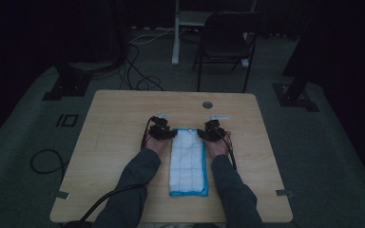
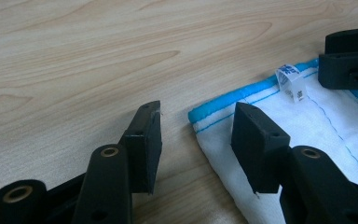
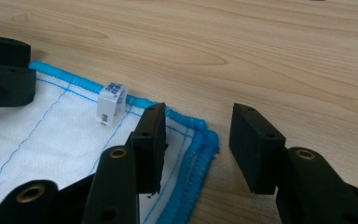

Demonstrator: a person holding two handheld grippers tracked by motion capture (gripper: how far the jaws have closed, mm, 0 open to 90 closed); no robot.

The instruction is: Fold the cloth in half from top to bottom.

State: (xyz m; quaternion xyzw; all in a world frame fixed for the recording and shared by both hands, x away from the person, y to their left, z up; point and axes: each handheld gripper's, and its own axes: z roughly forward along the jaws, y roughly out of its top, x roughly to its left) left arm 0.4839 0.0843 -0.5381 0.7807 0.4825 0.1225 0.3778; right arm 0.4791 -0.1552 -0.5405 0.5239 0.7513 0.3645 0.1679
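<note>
White woven cloth (image 1: 188,161) with blue stitched hem on a smooth matt wooden table (image 1: 114,123).

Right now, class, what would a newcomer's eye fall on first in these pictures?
The folded white cloth with blue stitched edging lies mid-table on the pale wooden table. The left gripper and right gripper stand open astride its far corners, a small white label between them.
</note>
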